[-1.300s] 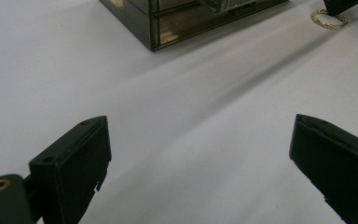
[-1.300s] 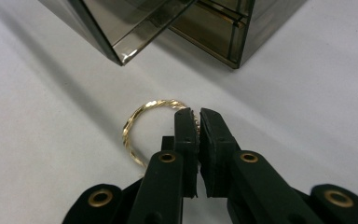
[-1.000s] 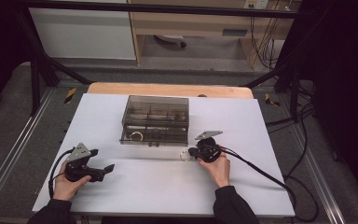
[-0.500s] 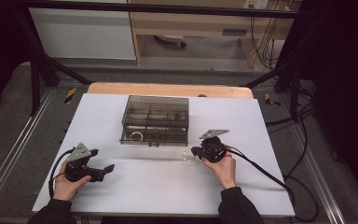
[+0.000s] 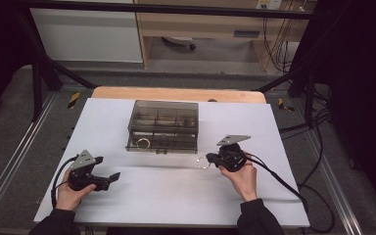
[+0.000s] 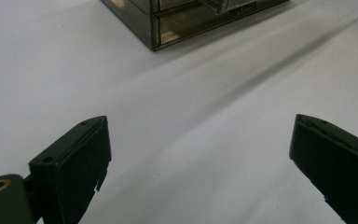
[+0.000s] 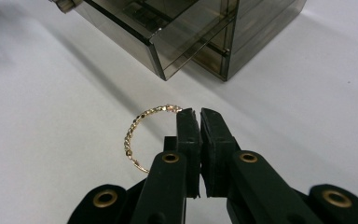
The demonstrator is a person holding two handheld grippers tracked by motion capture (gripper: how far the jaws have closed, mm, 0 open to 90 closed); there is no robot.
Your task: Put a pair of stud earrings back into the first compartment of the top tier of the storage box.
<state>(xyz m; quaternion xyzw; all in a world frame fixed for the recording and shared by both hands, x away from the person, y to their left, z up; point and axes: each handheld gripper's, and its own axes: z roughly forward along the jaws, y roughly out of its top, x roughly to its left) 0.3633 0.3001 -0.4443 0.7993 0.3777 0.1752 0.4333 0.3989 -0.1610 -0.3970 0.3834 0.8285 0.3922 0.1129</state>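
Note:
A thin gold beaded bracelet point(image 7: 133, 131) is pinched at its edge by my right gripper point(image 7: 196, 116), whose jaws are shut on it, and its loop sticks out to their left. In the high view the right gripper point(image 5: 210, 159) holds the bracelet point(image 5: 203, 162) just in front of the right end of the smoky clear drawer box point(image 5: 164, 117). One drawer point(image 7: 168, 42) of the box stands pulled out ahead of the jaws. My left gripper point(image 5: 111, 177) rests at the front left of the table, and its jaws point(image 6: 200, 154) are wide open with nothing between them.
The white table sheet point(image 5: 127, 205) has free room in front of the box and on both sides of it. A second ring-shaped piece point(image 5: 143, 143) lies in the box's front left part. A corner of the box point(image 6: 177, 23) appears far ahead of the left jaws. The wooden table edge point(image 5: 176, 93) runs behind the sheet.
My right gripper has risen and drifted slightly right with the bracelet in its jaws. The left gripper has kept still.

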